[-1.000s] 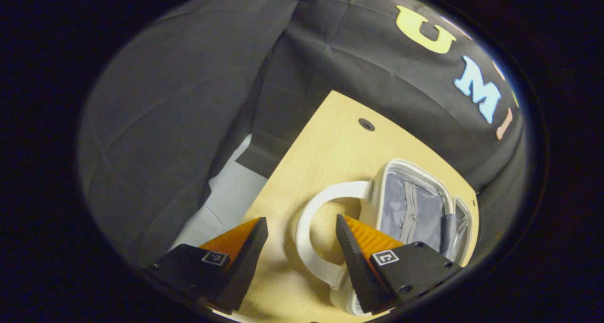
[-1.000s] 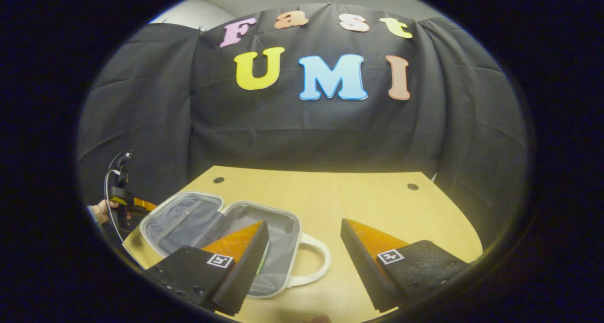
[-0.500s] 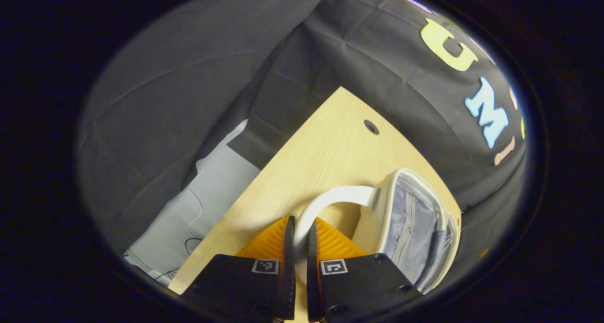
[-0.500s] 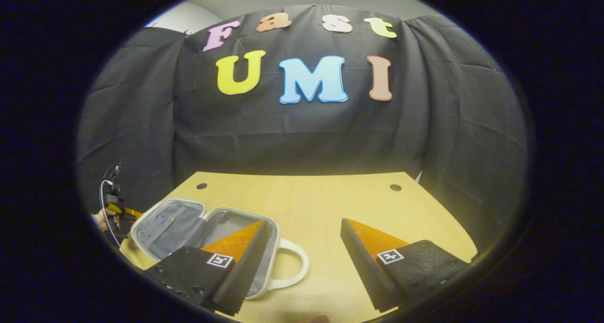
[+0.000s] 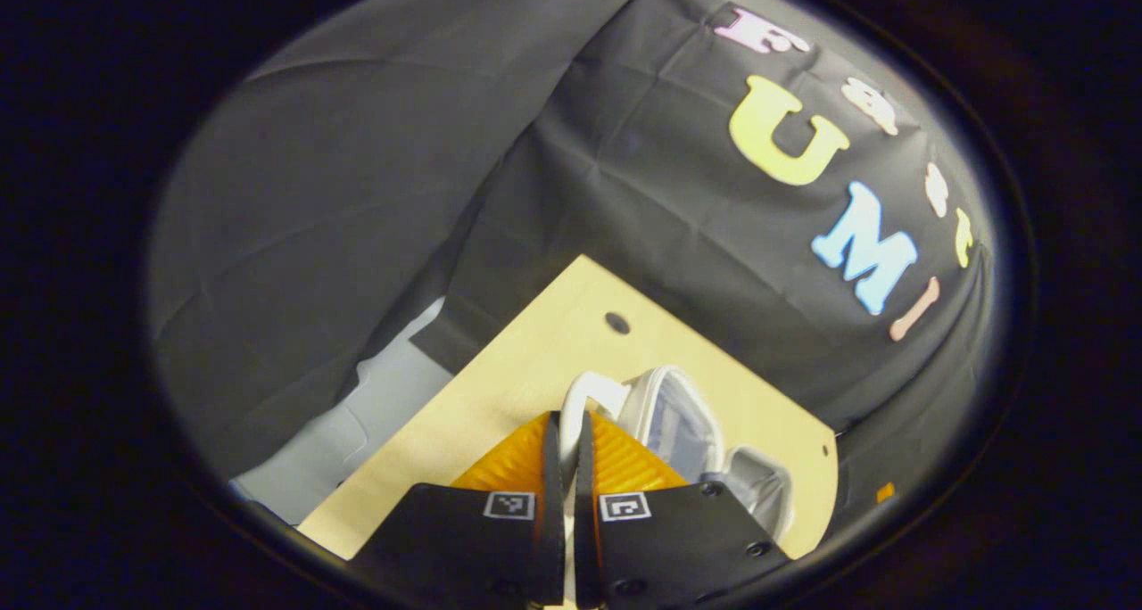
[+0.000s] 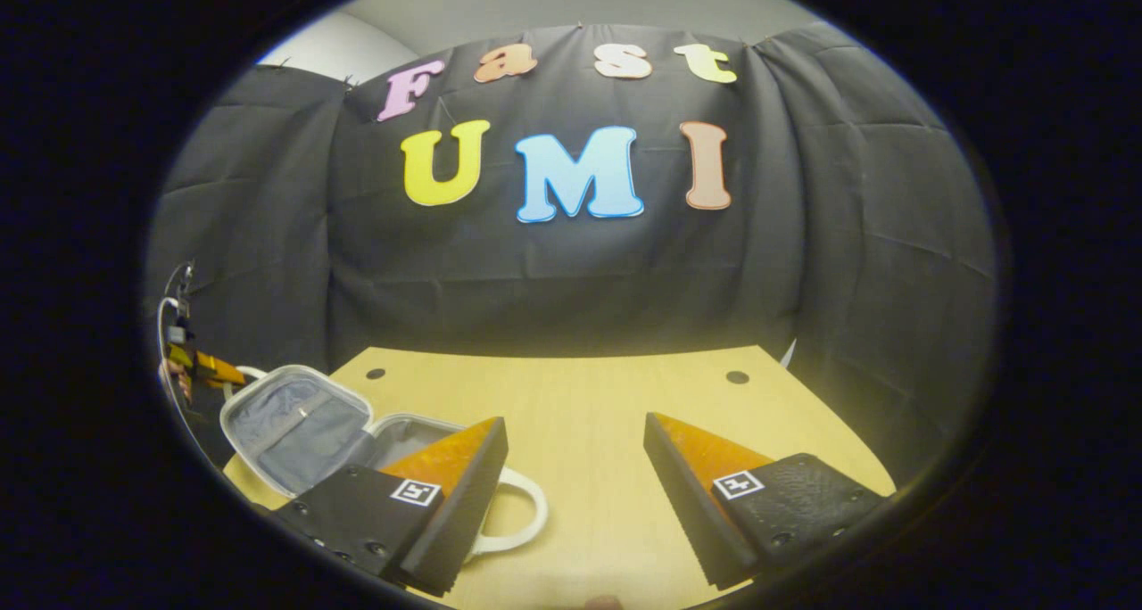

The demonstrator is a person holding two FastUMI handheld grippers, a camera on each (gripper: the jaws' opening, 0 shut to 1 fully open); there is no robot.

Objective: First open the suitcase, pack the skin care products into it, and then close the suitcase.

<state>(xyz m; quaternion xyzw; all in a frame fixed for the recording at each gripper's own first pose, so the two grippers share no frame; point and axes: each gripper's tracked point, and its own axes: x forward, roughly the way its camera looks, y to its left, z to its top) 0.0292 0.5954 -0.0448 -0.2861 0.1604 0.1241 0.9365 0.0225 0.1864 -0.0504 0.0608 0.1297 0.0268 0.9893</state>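
Black cloth hangs in folds behind a pale wooden table, and the table top carries 2 small dark round holes near its back edge, seen in the right gripper view. A strip of light grey wall shows above the cloth.

In the left gripper view the left gripper points forward and down over the table's near edge, its 2 fingers drawn almost together with the thin white handle of the suitcase pinched between them. In the right gripper view that same gripper shows small at the far left, beside the raised half of the case, with part of a hand behind it and a cable looping above.

The right gripper is held low and level over the table, its fingers spread wide apart with nothing between them; bare wood lies in the gap.

The suitcase is a small white-rimmed case with a grey fabric lining, lying open at the table's left end in the right gripper view. One half is tilted up off the table on the side where the left gripper grips, while the other half lies flat, partly hidden behind the right gripper's finger. A second white handle curves out from the flat half onto the wood. Whether anything lies inside the case cannot be told.

Pale floor shows beyond the table's edge in the left gripper view.
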